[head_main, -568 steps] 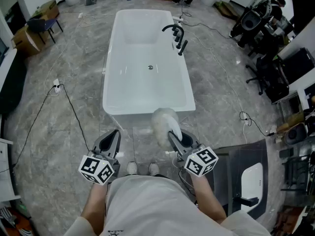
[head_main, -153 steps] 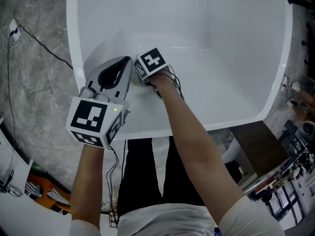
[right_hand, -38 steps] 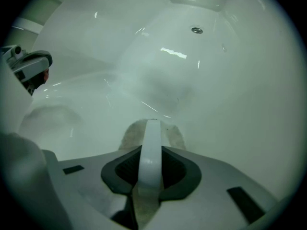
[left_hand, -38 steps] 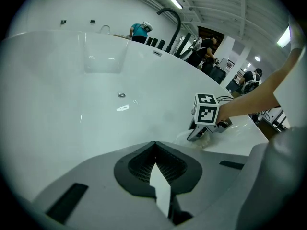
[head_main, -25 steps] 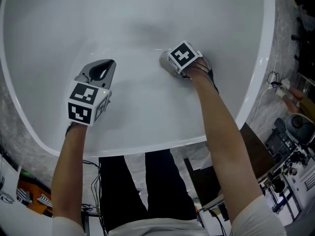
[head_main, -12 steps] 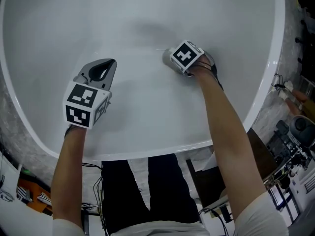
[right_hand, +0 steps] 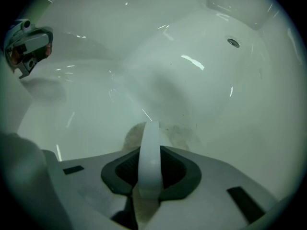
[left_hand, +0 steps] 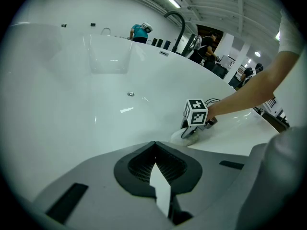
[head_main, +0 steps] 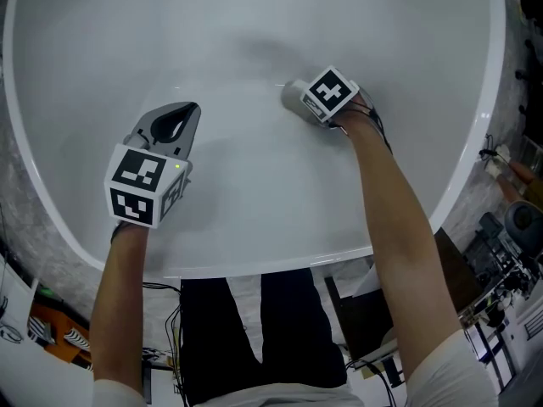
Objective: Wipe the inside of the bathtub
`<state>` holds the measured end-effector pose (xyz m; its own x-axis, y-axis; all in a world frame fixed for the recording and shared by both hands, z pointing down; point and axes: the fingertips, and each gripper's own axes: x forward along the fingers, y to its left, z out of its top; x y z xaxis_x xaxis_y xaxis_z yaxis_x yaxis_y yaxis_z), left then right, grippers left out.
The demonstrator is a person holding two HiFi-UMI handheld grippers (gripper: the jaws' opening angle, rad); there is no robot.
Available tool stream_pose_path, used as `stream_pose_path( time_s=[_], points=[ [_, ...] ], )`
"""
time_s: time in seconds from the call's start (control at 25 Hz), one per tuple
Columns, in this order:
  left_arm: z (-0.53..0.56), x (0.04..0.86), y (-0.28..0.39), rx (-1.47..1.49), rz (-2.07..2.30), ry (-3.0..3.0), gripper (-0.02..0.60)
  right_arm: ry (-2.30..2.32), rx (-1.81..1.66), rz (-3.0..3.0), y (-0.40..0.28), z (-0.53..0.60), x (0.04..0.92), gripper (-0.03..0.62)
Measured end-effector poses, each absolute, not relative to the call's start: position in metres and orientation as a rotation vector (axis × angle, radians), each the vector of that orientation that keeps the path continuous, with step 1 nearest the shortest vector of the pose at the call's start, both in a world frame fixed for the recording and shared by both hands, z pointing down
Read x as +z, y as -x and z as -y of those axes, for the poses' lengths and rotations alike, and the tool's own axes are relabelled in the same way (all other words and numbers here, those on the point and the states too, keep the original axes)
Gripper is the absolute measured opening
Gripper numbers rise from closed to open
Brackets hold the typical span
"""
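Right gripper pinched the wiping pad's white strap, pad flat against the bathtub inner wall, drain farther ahead. Left gripper hung clamped together, empty, well apart.

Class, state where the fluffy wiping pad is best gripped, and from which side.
By the white strap on its back, from above: the strap arches clear of the pad, whose fluffy face lies against the bathtub. The right gripper holds it there.
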<state>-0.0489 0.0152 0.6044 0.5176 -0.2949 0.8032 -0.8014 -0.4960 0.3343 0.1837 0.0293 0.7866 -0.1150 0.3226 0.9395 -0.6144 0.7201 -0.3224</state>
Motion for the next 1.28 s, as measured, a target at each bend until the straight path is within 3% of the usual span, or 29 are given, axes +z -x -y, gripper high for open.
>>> stream_pose_path(
  time_s=[1.28],
  points=[
    [-0.063,0.577,0.106,0.921,0.871,-1.928,0.006,-0.092,0.748,1.7,0.012,-0.035,0.791,0.092]
  ],
)
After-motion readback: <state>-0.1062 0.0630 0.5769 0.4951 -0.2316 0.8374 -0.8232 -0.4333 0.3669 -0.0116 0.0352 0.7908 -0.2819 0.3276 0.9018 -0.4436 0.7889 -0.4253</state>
